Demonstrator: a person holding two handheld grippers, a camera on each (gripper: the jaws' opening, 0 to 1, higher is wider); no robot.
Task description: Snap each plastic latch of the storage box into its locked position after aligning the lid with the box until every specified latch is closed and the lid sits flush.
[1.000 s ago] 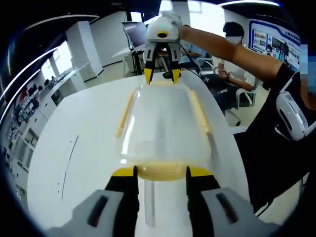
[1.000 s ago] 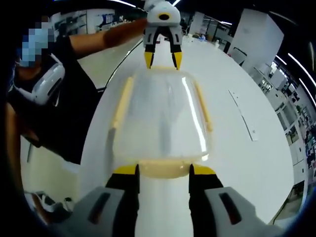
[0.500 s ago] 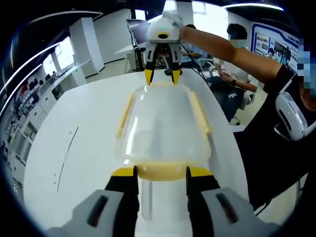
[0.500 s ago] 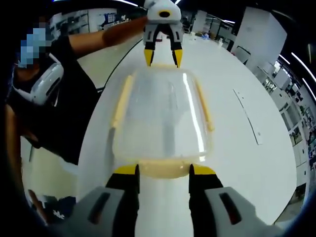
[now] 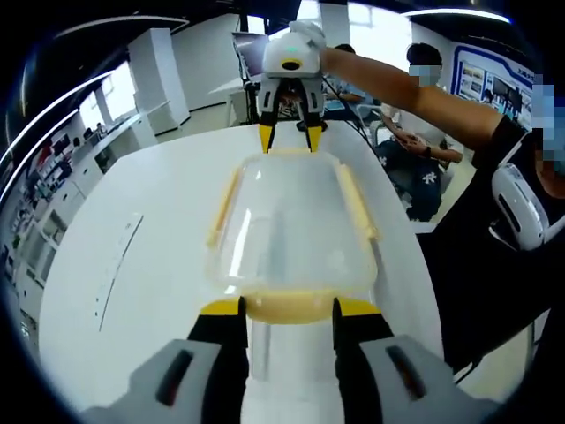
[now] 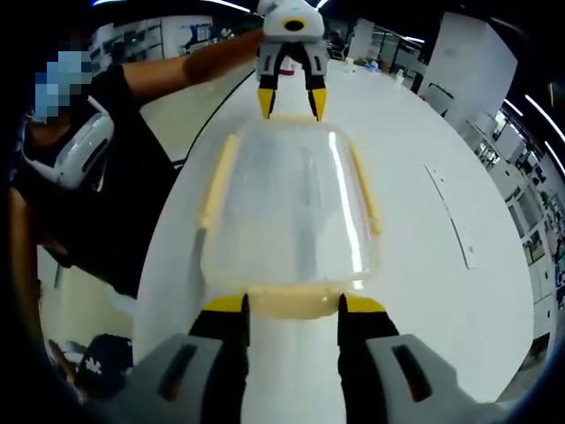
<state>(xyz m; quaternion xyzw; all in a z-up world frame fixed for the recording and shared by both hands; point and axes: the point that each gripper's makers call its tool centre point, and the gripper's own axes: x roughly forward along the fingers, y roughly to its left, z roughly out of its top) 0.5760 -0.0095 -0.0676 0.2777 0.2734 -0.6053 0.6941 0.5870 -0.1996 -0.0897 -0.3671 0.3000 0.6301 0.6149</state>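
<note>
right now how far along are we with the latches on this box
Done: the lid sits on the box. In hand: the left gripper straddles the near end latch, the right gripper the far one. Left: pressing both; the side latches' state is unclear.

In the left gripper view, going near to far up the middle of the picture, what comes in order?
Left tongs → near yellow end latch → clear lid of the storage box → far end latch → right tongs → seated person beyond the white table.

A white worktop [image 5: 132,291] carries the clear storage box [image 5: 291,225], with a thin strip [image 5: 115,269] lying beside it.
</note>
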